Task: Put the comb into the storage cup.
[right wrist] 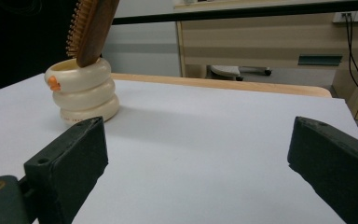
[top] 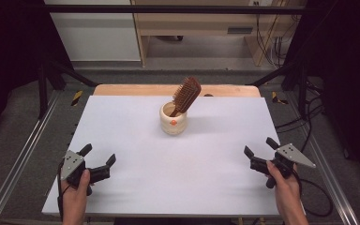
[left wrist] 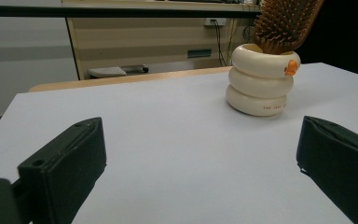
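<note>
Both grippers open and idle at the near corners; hairbrush standing in the cream holder at table centre-far.

Near left: the left gripper (top: pixel 99 157) rests low over the white table (top: pixel 136 187), held in the person's left hand (top: pixel 75 197), jaws spread wide with nothing between them. Near right: the right gripper (top: pixel 260 150) sits likewise in the right hand (top: pixel 286 187), jaws wide apart and empty. Both are well apart from the holder. Farther in, near the middle of the table, the cream ribbed holder (top: pixel 173 119) stands upright, an orange mark on its near side. The wooden hairbrush (top: pixel 186 95) stands in it handle down, head tilted up to the right. Beyond, the table's wooden far edge (top: pixel 122 89).
</note>
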Demonstrator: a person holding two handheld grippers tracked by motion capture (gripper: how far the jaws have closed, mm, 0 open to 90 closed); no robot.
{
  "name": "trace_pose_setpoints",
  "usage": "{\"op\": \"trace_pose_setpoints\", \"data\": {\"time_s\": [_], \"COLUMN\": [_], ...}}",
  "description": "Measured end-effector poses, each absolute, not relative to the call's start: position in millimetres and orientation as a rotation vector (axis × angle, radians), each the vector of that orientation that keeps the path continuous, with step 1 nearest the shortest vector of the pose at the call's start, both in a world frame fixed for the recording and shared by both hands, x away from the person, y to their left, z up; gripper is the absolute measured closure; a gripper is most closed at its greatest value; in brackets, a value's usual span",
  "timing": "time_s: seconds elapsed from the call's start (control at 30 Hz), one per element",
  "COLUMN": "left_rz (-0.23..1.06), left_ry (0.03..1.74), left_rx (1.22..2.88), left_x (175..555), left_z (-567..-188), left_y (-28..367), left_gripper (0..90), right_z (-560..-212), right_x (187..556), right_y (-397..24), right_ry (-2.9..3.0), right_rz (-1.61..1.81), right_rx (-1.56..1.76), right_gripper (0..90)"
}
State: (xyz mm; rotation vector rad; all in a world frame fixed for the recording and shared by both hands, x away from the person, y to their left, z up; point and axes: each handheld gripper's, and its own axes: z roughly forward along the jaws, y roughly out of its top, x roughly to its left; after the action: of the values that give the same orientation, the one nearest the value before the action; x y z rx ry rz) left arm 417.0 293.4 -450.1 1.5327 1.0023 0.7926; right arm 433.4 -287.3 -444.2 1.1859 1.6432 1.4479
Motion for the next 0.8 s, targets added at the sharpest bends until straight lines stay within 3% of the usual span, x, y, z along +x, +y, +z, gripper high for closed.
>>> {"op": "trace_pose_setpoints", "data": {"time_s": [0.8], "left_rz": [0.782], "left_ry": [0.997], "left_rx": [1.510], "left_x": [408.4], "left_z": [-446.9], "left_y": [296.8], "left_gripper": [1.7], "right_z": [-465.9], "right_x": [430.4], "right_y": [-260.7], "right_ry": [1.793], "right_rz": [1.478], "right_rx": [1.106], "right_gripper": [4.8]}}
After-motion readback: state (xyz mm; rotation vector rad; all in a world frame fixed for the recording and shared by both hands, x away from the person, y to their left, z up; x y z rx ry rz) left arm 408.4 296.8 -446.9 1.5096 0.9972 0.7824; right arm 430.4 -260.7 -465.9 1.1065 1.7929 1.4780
